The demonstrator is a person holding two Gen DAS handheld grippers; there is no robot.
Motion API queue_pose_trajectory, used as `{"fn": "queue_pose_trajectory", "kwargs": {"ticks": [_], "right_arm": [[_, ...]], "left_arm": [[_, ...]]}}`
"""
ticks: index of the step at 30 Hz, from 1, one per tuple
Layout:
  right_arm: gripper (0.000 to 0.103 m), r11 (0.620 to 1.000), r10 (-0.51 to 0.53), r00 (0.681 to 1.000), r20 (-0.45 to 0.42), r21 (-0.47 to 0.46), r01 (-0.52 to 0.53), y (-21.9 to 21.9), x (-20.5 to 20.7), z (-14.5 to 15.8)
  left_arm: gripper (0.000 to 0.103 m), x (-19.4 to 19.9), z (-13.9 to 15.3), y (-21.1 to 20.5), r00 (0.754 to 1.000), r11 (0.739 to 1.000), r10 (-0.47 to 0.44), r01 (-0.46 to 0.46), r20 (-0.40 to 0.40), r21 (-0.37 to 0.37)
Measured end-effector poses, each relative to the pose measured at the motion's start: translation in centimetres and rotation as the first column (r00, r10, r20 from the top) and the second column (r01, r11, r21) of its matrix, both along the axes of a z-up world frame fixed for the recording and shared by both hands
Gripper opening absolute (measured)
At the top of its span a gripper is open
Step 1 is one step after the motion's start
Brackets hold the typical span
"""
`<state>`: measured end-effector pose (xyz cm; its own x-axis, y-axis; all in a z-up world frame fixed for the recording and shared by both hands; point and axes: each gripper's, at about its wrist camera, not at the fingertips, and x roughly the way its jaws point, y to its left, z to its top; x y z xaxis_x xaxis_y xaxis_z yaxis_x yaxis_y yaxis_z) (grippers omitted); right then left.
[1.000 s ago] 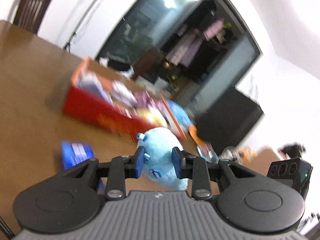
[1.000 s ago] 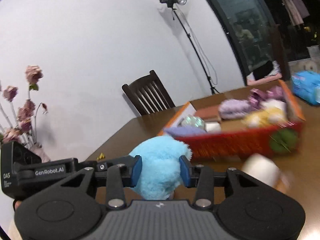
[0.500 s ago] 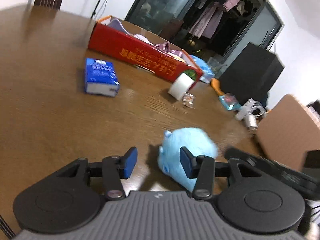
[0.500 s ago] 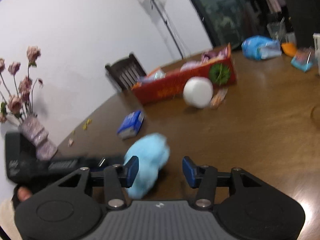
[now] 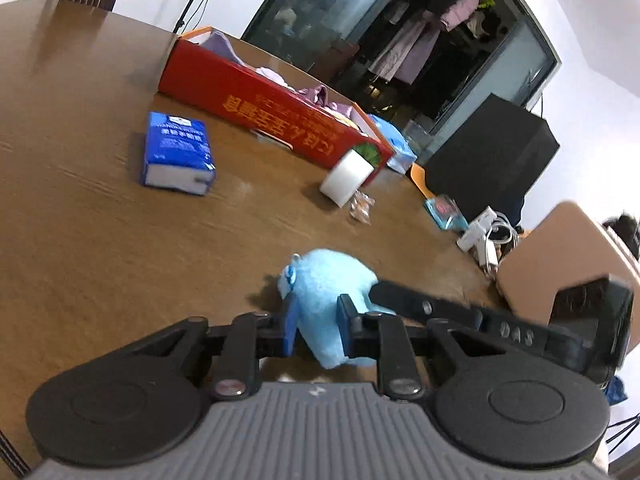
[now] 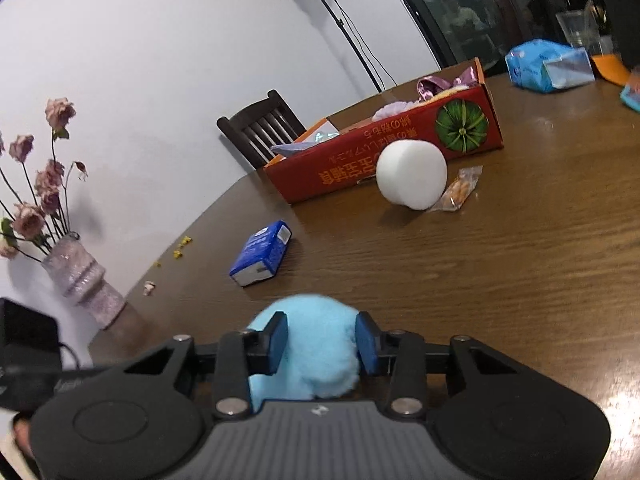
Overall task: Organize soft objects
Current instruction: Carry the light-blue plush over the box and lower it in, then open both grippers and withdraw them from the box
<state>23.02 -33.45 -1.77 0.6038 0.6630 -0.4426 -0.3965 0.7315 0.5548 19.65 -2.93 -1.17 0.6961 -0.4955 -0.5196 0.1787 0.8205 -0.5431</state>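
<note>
one blue plush toy (image 6: 308, 344), one red box (image 6: 384, 160), one white foam cylinder (image 6: 412, 178). one blue tissue pack (image 6: 262, 254) and one snack packet (image 6: 460, 190).

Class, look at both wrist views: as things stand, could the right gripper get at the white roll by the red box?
Probably not yet: the right gripper is closing around the blue plush. Otherwise bare table leads to the white roll.

Bare table (image 6: 500, 280) lies open between the blue plush toy (image 6: 312, 344) and the red box (image 6: 360, 168); tissue pack (image 6: 262, 254) and white foam roll (image 6: 412, 178) stand before the box.
</note>
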Motion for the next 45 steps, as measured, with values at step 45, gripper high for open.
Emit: {"fn": "queue_pose_trajectory", "kwargs": {"ticks": [45], "right_arm": [[0.040,0.908,-0.040,0.995,0.095,-0.413,0.076,6.2,32.0,11.3]], "left_arm": [[0.036,31.7,10.4,0.7,0.995,0.970,-0.103,0.097,0.016,0.224]]}}
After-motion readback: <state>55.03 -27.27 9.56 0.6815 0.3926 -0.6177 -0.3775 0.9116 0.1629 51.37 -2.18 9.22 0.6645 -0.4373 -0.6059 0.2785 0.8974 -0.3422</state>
